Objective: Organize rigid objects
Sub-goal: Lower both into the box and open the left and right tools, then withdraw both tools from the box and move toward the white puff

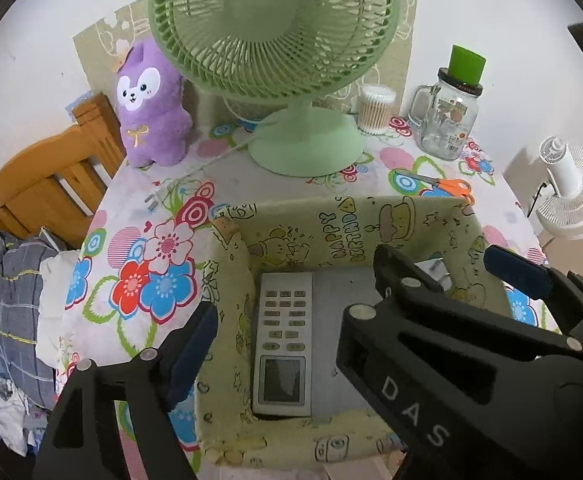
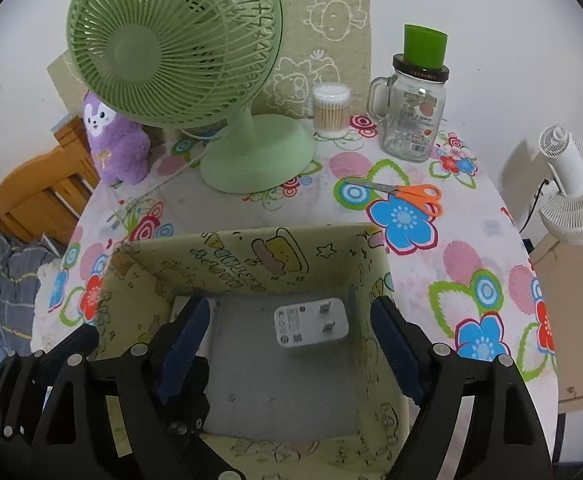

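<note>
Tongs are hanging over the fabric bin (image 2: 251,252), both pairs spread apart and gripping nothing. Under the left gripper (image 1: 287,320) the remote (image 1: 283,340) is lying flat; between the right gripper (image 2: 291,340) fingers the white charger (image 2: 311,322) is resting, scissors (image 2: 407,194) beyond.

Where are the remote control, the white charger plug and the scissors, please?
remote control (image 1: 282,336), left wrist view, on its keypad.
white charger plug (image 2: 310,322), right wrist view, on its body.
scissors (image 2: 419,194), right wrist view, on the orange handles.
</note>
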Demonstrator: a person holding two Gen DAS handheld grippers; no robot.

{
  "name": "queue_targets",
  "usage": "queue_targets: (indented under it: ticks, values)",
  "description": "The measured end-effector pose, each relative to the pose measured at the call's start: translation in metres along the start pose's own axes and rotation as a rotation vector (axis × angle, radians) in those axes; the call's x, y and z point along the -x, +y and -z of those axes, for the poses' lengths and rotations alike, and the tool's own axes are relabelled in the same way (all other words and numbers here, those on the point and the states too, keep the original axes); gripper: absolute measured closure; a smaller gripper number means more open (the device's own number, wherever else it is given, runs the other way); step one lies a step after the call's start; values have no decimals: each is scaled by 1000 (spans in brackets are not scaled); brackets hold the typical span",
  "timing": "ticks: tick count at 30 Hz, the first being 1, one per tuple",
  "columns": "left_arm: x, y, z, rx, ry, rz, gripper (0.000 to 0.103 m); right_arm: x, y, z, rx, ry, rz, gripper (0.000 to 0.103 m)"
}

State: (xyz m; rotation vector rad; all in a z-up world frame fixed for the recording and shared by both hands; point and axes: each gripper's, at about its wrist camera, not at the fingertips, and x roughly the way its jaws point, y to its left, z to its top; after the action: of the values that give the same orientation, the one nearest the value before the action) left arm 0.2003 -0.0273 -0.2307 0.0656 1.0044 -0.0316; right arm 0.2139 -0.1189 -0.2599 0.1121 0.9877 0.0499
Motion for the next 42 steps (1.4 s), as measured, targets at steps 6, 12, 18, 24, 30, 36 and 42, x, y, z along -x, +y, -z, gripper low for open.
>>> queue_targets:
  ticks: [6,12,18,24,30,36,42]
  values:
    - [21,-4,3,5,-27,-2,13,19,-2,3,-2,0,-47,17]
    - [42,-7,7,14,-54,-7,9,43,-2,8,34,-37,-30,10]
    - [59,-9,16,32,-70,-4,8,63,-4,13,70,-63,-13,8]
    - [75,-16,24,34,-93,-4,5,81,-8,22,75,-84,-11,8]
    - [89,-19,35,40,-105,1,5,101,-11,33,83,-122,1,8]
    - [105,-21,45,42,-122,-23,5,120,-11,42,105,-157,14,8]
    - [119,-23,54,41,-136,-33,5,136,-11,49,125,-177,46,8]
